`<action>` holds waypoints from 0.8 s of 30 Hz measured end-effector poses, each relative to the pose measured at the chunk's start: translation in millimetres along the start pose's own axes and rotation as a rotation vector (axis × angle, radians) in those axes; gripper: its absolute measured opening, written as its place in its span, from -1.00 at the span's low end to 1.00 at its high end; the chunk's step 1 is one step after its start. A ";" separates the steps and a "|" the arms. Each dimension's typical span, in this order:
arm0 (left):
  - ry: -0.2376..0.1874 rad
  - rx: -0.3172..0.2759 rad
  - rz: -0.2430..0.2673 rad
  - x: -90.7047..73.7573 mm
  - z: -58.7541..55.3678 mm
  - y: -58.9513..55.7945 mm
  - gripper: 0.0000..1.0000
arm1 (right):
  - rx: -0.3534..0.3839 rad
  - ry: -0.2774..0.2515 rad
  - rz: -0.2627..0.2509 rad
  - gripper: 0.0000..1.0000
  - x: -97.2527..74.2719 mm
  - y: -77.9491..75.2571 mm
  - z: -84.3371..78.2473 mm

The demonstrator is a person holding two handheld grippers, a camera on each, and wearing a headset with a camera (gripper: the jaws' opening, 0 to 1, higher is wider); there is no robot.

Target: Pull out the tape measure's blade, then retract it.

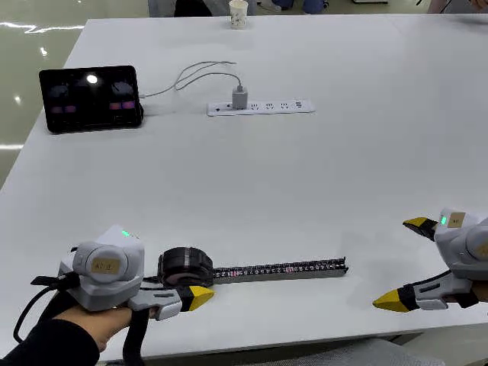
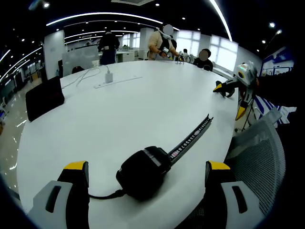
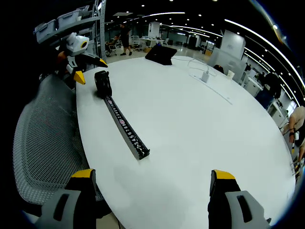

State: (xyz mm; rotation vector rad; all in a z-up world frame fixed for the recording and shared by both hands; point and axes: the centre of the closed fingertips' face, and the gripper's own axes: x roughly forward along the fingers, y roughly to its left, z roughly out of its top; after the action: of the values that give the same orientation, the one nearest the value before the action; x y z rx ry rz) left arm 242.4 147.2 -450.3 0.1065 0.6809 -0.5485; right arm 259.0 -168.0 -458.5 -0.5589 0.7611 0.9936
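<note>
A black tape measure case point(image 1: 185, 266) lies near the front edge of the white table point(image 1: 320, 175). Its blade point(image 1: 282, 269) lies flat on the table, drawn out to the right, ending in a hook point(image 1: 344, 265). My left gripper point(image 1: 191, 276) stands open around the case point(image 2: 143, 171), its yellow-tipped jaws wide on either side and apart from it. My right gripper point(image 1: 402, 261) is open and holds nothing, a short way right of the hook. In the right gripper view, the blade's end point(image 3: 142, 153) lies just ahead of my right gripper point(image 3: 152, 176), and the case point(image 3: 102, 82) sits far off.
A dark tablet point(image 1: 91, 97) stands at the back left. A white power strip point(image 1: 259, 107) with a charger and cable lies mid-table, and a paper cup point(image 1: 239, 13) stands at the far edge. A grey mesh chair point(image 3: 43, 143) sits at the table's front edge. People stand beyond the far end.
</note>
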 end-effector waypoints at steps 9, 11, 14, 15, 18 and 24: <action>-0.044 -0.060 0.007 12.0 17.6 -15.9 0.98 | -0.067 0.028 0.037 0.98 11.1 1.5 10.7; -0.052 -0.073 0.007 14.8 20.5 -18.1 0.98 | -0.083 0.037 0.046 0.98 13.1 1.9 12.1; -0.061 -0.088 0.023 18.0 23.4 -19.3 0.98 | -0.106 0.051 0.056 0.98 16.0 1.3 12.9; -0.062 -0.089 0.040 18.6 23.5 -18.2 0.98 | -0.112 0.055 0.060 0.98 16.8 1.3 13.2; -0.067 -0.093 0.068 21.4 23.9 -18.4 0.98 | -0.132 0.065 0.070 0.98 20.0 -2.4 12.9; -0.069 -0.169 0.088 26.0 21.5 -19.6 0.98 | -0.169 0.081 0.088 0.98 25.4 -4.4 16.1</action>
State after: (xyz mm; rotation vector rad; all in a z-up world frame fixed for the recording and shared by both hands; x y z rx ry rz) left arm 261.2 113.1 -448.2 -0.0403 0.6490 -0.4070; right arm 276.3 -144.9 -468.1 -0.7207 0.7831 1.1288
